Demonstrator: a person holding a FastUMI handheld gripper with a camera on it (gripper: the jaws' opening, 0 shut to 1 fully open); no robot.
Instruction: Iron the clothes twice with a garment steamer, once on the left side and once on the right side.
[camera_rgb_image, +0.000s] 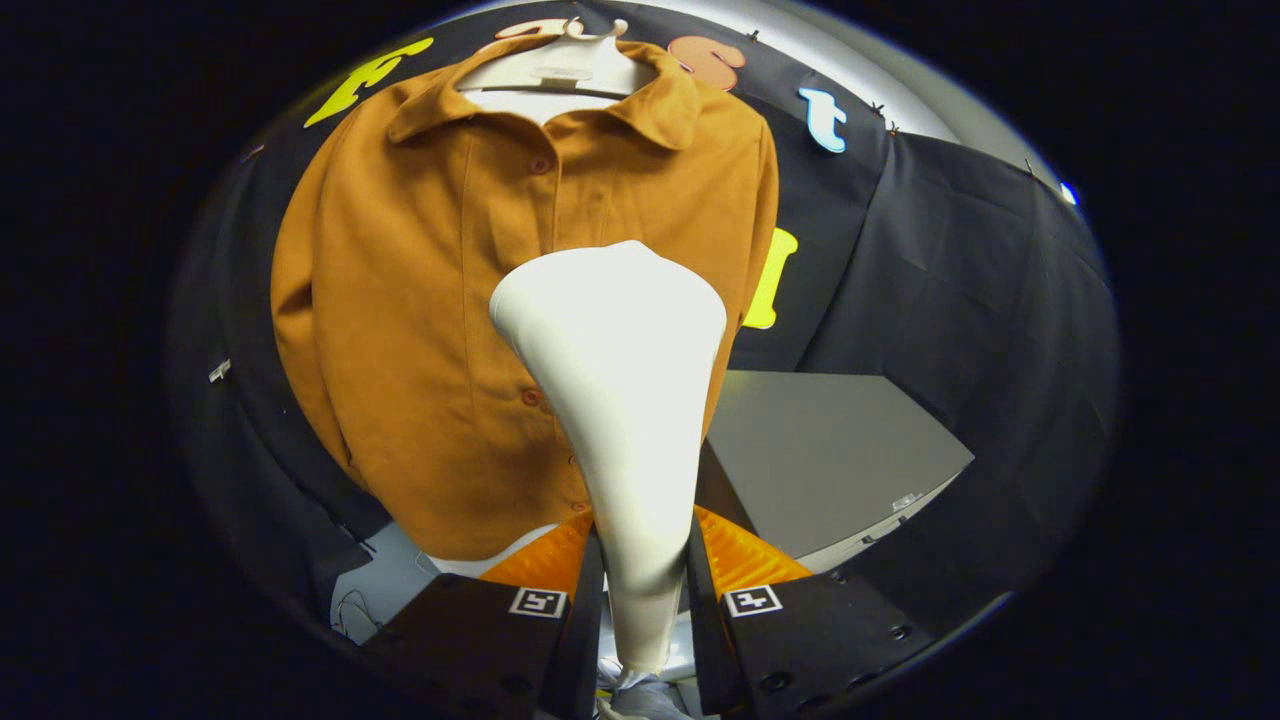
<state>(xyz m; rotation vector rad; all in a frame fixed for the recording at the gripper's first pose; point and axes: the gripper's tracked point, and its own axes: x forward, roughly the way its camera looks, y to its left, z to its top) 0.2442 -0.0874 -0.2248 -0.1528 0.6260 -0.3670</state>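
Gripper view: jaws clamp steamer (615, 400) before hanging shirt (420, 300).

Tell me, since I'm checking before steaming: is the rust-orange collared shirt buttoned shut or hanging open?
Buttoned shut. The rust-orange collared shirt hangs on a pale hanger, its front closed; the gripper grips the white steamer.

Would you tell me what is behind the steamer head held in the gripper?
The gripper is shut on the white steamer. Behind it hangs the brown shirt; the steamer's head covers part of its button placket.
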